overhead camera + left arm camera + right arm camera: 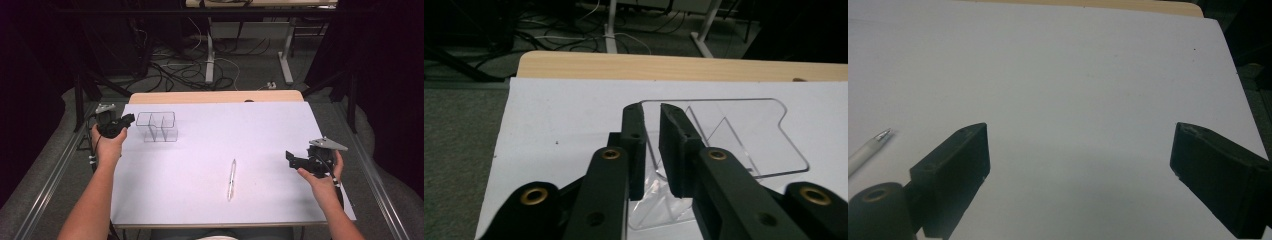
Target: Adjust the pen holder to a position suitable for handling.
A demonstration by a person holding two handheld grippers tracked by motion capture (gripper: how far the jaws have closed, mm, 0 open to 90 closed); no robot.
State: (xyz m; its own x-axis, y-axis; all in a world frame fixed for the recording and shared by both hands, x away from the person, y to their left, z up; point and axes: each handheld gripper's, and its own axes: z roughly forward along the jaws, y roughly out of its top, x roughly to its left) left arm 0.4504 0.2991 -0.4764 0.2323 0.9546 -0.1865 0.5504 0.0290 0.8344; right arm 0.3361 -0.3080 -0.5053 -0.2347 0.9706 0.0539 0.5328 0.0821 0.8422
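The clear box (724, 135) is see-through plastic with little walls inside. One thin wall sits between the left gripper (651, 115) jaws, which pinch it, likely to hold the box steady. The right gripper (1078, 155) is wide open, with the pen (868, 150) just outside its jaw.

Both forearms are bare, no sleeves. Each matte black hand-held gripper (119, 125) (295, 161) has brass-ringed screw holes, a grey three-cornered top plate and a trailing cable.
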